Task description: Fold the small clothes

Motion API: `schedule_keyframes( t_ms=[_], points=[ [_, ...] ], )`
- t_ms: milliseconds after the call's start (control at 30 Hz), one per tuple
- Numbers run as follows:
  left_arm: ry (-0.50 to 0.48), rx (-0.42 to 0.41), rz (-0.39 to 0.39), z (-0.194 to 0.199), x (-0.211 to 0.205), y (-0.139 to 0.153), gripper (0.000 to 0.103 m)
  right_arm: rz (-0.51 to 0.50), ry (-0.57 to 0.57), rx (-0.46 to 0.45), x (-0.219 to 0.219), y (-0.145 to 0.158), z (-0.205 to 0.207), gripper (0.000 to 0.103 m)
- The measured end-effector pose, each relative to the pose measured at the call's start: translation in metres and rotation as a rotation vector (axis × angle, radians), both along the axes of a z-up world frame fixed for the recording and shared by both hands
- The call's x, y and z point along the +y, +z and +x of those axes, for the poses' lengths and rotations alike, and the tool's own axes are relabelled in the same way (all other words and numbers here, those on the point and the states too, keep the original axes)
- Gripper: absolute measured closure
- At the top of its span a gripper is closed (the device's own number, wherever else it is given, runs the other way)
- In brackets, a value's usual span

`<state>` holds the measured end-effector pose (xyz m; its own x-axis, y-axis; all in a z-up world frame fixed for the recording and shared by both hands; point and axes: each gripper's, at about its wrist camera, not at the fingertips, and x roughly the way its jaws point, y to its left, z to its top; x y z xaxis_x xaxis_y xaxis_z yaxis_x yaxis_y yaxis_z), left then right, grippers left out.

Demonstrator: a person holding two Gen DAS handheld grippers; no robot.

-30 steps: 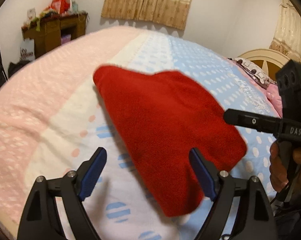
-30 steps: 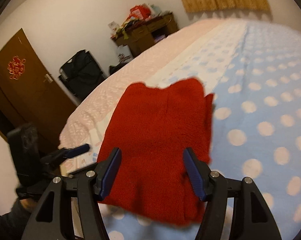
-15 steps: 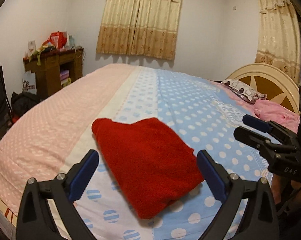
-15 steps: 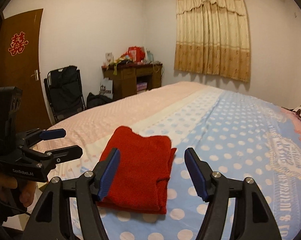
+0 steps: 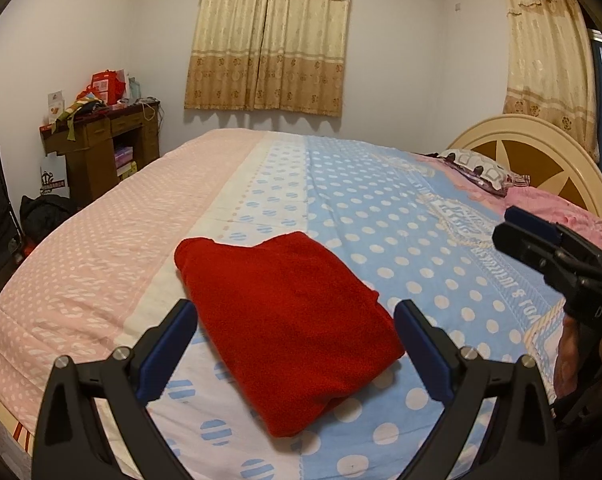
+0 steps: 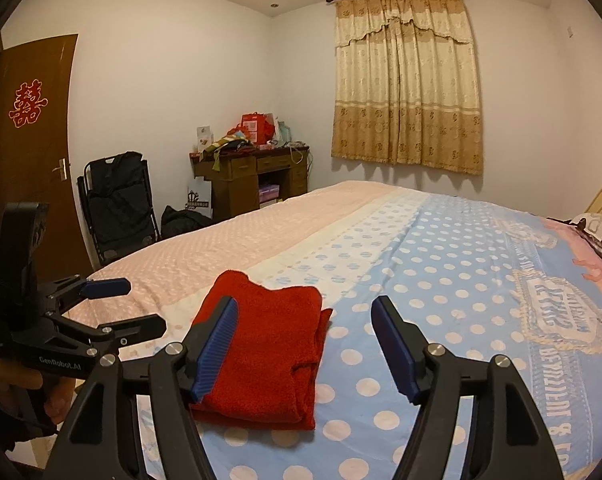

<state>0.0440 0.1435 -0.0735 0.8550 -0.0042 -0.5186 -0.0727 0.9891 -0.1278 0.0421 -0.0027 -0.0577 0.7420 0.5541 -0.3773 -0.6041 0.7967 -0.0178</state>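
A red knitted garment [image 5: 289, 320] lies folded into a compact rectangle on the bed near its front edge; it also shows in the right wrist view [image 6: 269, 352]. My left gripper [image 5: 297, 348] is open and empty, held back above the garment's near end. My right gripper [image 6: 305, 348] is open and empty, held to the right of the garment and apart from it. Each gripper shows in the other's view, the right one [image 5: 541, 248] at the right edge and the left one [image 6: 101, 308] at the left.
The bed [image 5: 381, 200] has a cover of pink, white and blue polka-dot bands. Pillows [image 5: 481, 168] and a round headboard [image 5: 541, 152] are at the far right. A wooden desk [image 6: 253, 180], a black folding chair [image 6: 117, 204] and a door [image 6: 29, 140] stand beyond the bed's left side.
Both grippers have pulled back and up from the garment, which lay close under them a second ago. The garment stays folded on the bed.
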Motion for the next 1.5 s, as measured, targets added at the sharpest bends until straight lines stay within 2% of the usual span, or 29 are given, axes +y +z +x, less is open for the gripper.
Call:
schedule_keyframes(
  t_ms=[800,1133,1333,1500],
  points=[
    [0.003,0.002,0.002,-0.004,0.003,-0.001,0.002,0.005,0.007,0.015,0.002,-0.003,-0.004,0.032],
    [0.009,0.0,0.008,-0.005,0.004,-0.001,0.002,0.021,0.009,-0.007,0.0,0.0,-0.009,0.032],
    [0.047,0.002,0.059,-0.005,0.004,0.003,0.002,0.027,0.009,-0.025,-0.001,0.003,-0.012,0.032],
    [0.097,-0.028,0.064,-0.009,0.009,0.008,0.0,0.036,0.015,-0.048,-0.002,0.006,-0.017,0.032]
  ],
)
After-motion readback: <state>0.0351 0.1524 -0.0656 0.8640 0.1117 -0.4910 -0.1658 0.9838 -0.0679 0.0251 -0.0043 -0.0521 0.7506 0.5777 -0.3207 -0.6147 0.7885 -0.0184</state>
